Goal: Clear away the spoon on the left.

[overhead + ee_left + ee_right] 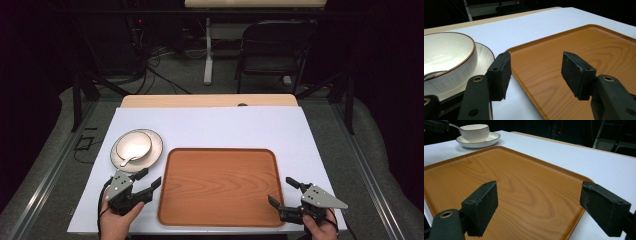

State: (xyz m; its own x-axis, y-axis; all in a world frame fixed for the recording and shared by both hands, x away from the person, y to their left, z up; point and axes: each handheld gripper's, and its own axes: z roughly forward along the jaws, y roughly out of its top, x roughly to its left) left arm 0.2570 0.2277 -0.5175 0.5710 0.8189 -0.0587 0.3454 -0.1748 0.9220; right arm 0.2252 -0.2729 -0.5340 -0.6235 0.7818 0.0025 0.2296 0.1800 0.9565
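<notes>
Wood-grain tray [220, 186] lies bare at centre frame; both the left gripper [148, 181] and right gripper [283, 192] gape, gripping nothing. Right gripper view catches a spoon handle [455, 126] leaning from the bowl [475, 131].

A dark room surrounds the white-covered table [210, 125]; beyond it a black folding chair [272, 47] stands on grey floor [175, 75] strewn with cables [150, 60]

Readable text: you have none to go by in any view.
Tray [220, 187]: you see bare wood grain, no label or brand.
Bowl [132, 144] and plate [155, 145], left of the tray: plain white with a dark rim line, no mark.
White sheet [210, 127] under the tray: blank.
</notes>
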